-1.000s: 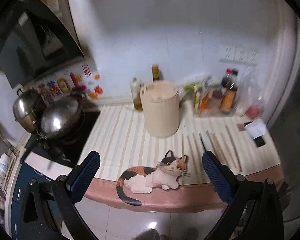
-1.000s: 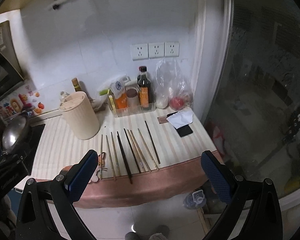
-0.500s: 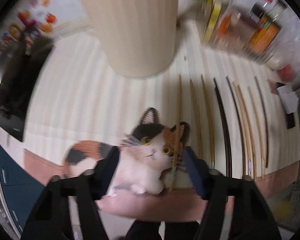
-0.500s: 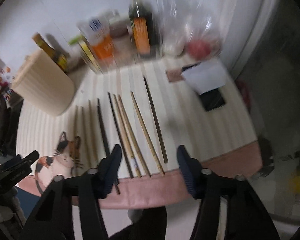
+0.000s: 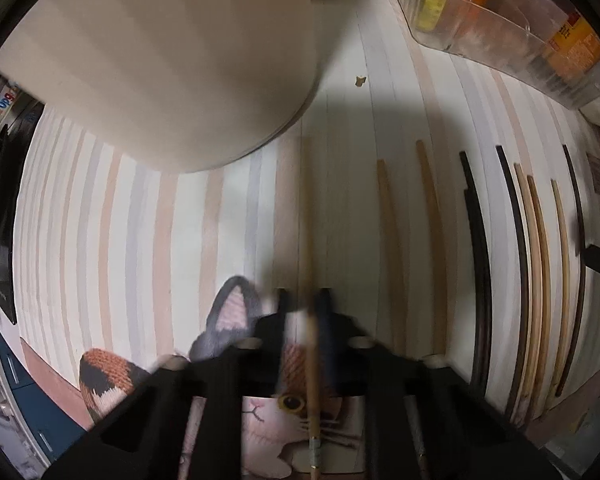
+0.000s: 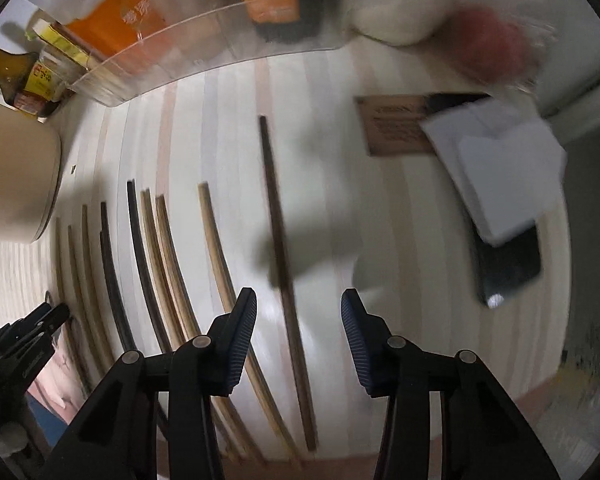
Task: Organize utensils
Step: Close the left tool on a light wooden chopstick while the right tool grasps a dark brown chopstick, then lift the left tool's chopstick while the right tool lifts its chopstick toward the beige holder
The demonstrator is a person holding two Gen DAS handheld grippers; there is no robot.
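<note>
**Two chopsticks at once**

My left tongs (image 5: 302, 300) pinch the pale chopstick (image 5: 307, 216) lying near the worktop's (image 5: 140, 220) front edge, ready to lift. My right tongs (image 6: 298, 316) straddle the dark chopstick (image 6: 278, 216), pads clear of it.

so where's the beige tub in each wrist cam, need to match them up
Left wrist: the beige tub fills the upper left, just beyond the left gripper.
Right wrist: it sits at the far left edge.
Shared landmark: the clear bin of bottles, top right on the left wrist, top on the right.
</note>
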